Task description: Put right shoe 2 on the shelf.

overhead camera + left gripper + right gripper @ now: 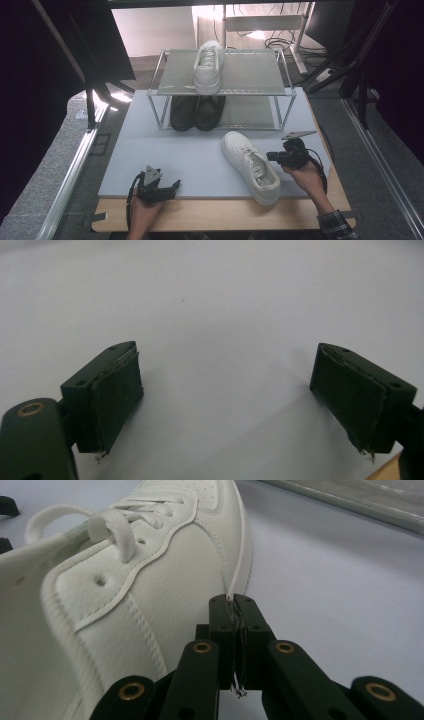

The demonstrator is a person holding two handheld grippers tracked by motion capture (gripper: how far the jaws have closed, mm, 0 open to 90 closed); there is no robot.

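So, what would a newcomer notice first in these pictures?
Probably the white sneaker lying on the grey mat, beside the right gripper, which is shut on its thin lace. Next, its twin on top of the metal rack, with dark shoes beneath.

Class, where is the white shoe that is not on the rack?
In the high view, the white shoe lies on the grey mat, right of centre, before the rack, beside the right hand-held gripper.

Left gripper (176, 185) low, jaws wide apart — right gripper (270, 156) jaws pressed together.
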